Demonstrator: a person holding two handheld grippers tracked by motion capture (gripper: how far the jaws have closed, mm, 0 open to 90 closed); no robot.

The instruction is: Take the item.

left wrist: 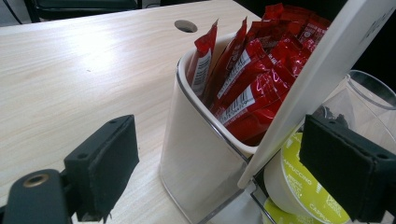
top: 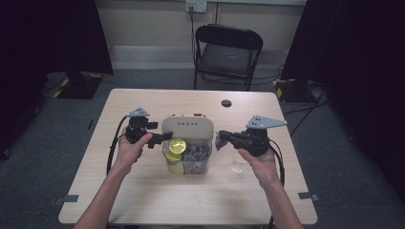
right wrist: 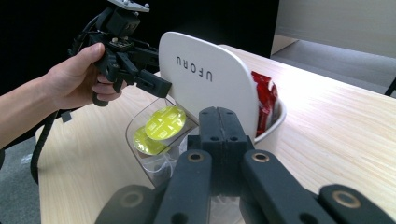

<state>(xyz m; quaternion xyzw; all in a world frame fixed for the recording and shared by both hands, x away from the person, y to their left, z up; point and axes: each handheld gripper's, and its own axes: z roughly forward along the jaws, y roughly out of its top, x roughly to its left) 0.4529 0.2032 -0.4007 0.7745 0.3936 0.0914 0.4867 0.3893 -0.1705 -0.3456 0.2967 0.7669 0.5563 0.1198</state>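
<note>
A white holder (top: 186, 125) marked UFORU stands mid-table, with red sachets (left wrist: 247, 79) in its white rear cup. Its clear front bin (top: 201, 156) holds yellow-green coffee capsules (top: 177, 144). My left gripper (top: 161, 139) is open at the holder's left side. In the left gripper view its jaws straddle the cup's corner, and the right pad (left wrist: 348, 172) sits beside a capsule (left wrist: 299, 186). My right gripper (top: 220, 139) is shut at the bin's right rim. In the right gripper view its jaws (right wrist: 223, 126) are pressed together, with nothing visible between them.
A small clear object (top: 237, 165) lies on the table under the right hand. A cable hole (top: 226, 103) is near the far edge. A black folding chair (top: 228, 52) stands behind the table. Bare tabletop lies to the left and front of the holder.
</note>
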